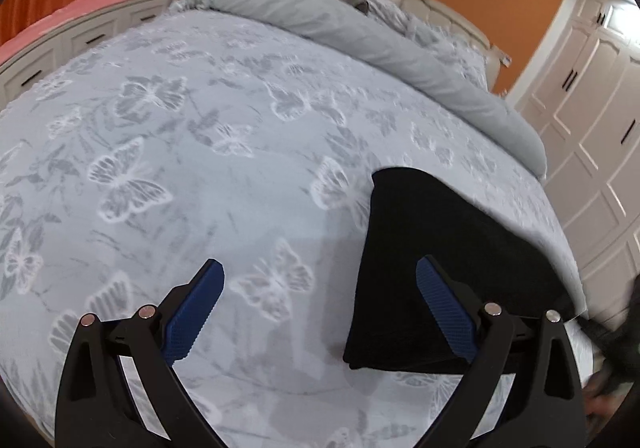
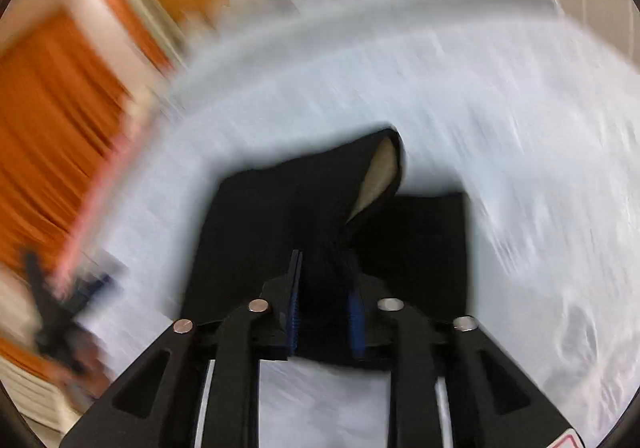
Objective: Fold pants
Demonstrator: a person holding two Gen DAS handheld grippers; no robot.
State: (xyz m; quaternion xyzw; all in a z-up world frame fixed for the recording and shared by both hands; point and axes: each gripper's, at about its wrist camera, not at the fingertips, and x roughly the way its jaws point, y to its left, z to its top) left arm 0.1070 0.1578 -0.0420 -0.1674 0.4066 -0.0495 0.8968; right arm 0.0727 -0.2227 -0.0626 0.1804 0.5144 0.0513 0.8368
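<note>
Pants [image 1: 432, 268]: black, lying folded in a compact block on the bed, toward the right side of the left wrist view; flat there, edges fairly straight.
Pants, right wrist view [image 2: 280, 215]: one layer is lifting off the folded stack, a corner curling over and showing a pale lining; the rest is lying flat beneath.
Left gripper [image 1: 320, 288]: jaws standing wide apart, blue pads facing each other with nothing between them; hovering above the bedspread, its right finger overlapping the near edge of the pants in the picture. Contact with the cloth: cannot tell.
Right gripper [image 2: 324, 288]: jaws drawn close together, pinching a bunch of the black fabric between the blue pads; pointing steeply down at the bed.
Bedspread [image 1: 200, 167]: pale blue-grey with a butterfly print, covering the whole bed under the pants.
Duvet roll [image 1: 360, 31]: plain grey, lying across the head end of the bed.
Wardrobe [image 1: 592, 95]: white panelled doors, standing to the right.
Picture quality: right wrist view is streaking with blur; surroundings there unreadable.
</note>
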